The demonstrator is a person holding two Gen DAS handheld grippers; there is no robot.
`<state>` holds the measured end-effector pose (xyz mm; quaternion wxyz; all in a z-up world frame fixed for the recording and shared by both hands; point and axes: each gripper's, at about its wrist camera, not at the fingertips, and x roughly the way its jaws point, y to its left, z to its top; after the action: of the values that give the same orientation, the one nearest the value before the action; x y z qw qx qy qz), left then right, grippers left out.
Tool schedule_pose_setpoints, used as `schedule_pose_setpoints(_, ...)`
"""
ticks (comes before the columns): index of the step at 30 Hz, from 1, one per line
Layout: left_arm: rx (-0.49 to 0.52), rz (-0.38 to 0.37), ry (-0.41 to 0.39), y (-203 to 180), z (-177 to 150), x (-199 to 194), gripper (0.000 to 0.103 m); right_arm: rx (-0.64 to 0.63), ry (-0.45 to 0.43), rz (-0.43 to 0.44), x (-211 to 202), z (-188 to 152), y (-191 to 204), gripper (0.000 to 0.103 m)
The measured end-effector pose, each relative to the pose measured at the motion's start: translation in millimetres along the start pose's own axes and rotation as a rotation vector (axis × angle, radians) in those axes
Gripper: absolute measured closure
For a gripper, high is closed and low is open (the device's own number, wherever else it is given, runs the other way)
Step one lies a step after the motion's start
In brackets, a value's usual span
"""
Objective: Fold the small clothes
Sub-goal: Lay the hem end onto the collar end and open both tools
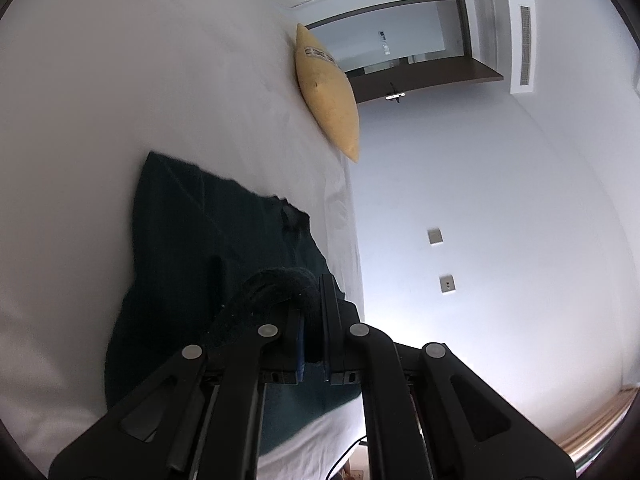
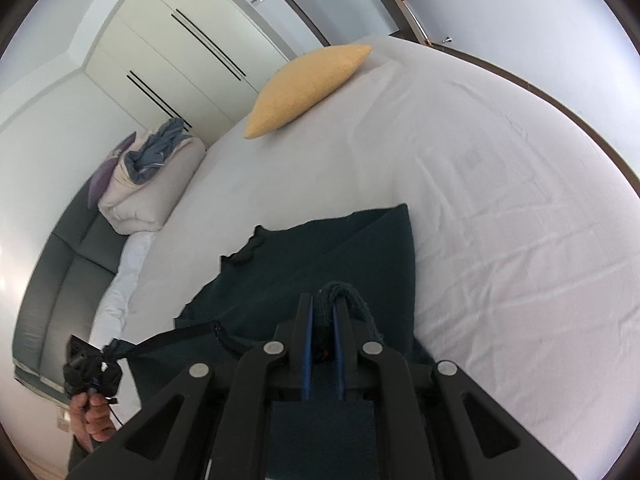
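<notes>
A dark teal knitted garment (image 1: pixel 208 240) lies on the white bed (image 1: pixel 100 100), partly lifted at its near edge. My left gripper (image 1: pixel 312 292) is shut on a thick ribbed hem of the garment. In the right wrist view the same garment (image 2: pixel 320 256) spreads over the bed (image 2: pixel 500 200). My right gripper (image 2: pixel 322 304) is shut on another bunched part of the hem. The left gripper (image 2: pixel 90 372) shows at the lower left of that view, held in a hand, with the cloth stretched between the two grippers.
A yellow cushion (image 1: pixel 326 92) (image 2: pixel 308 84) lies farther up the bed. A folded beige duvet with a blue cloth on it (image 2: pixel 152 172) and a purple pillow sit on a dark sofa (image 2: pixel 64 272) beside the bed. Wardrobe doors stand behind.
</notes>
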<state>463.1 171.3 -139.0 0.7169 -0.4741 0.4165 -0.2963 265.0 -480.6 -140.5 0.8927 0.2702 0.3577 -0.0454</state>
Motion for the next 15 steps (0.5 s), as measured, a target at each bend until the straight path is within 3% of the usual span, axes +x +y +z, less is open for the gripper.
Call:
schedule_pose_setpoints(8,-0.026,0.016,-0.036,14,49,25,0.098,-0.057,-0.005,-0.043,26,32,6,0.093)
schedule_pose_setpoints(15,-0.044,0.058,-0.03,28,85,59,0.098,-0.019,-0.004,-0.085,53,54,-8,0.093)
